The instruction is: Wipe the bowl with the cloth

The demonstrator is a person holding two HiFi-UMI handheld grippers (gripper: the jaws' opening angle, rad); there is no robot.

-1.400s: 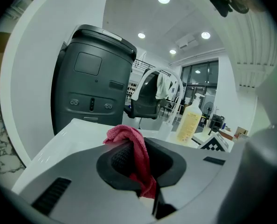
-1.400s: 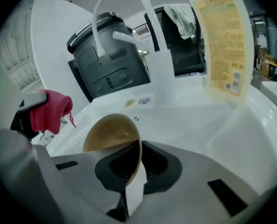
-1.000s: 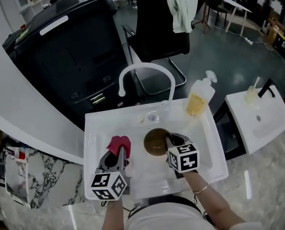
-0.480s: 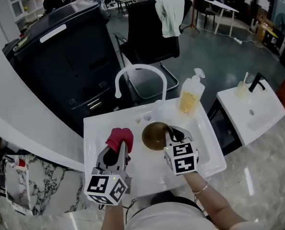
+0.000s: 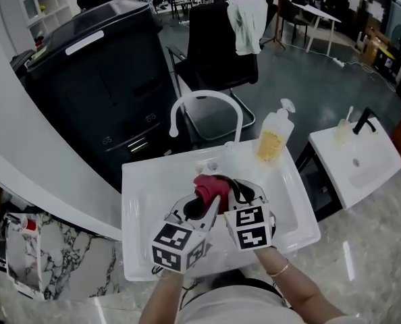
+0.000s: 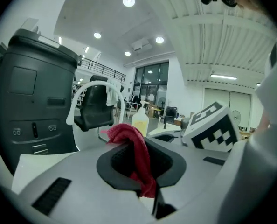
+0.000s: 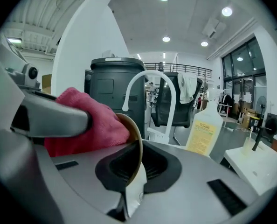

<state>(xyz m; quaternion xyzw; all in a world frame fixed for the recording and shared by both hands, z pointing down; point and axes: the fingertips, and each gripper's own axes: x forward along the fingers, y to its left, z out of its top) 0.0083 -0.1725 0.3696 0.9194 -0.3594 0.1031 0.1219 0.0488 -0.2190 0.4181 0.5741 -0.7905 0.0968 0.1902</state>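
White sink (image 5: 138,201), one bowl (image 7: 137,143), one cloth (image 5: 209,185), two tongs (image 6: 141,164) (image 7: 135,168)

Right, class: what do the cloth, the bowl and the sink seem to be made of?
The red cloth: soft, nubby, matte fabric, drooping. The bowl: thin brown rim with sheen, perhaps glazed ceramic or plastic. The sink: glossy white, likely ceramic or acrylic.
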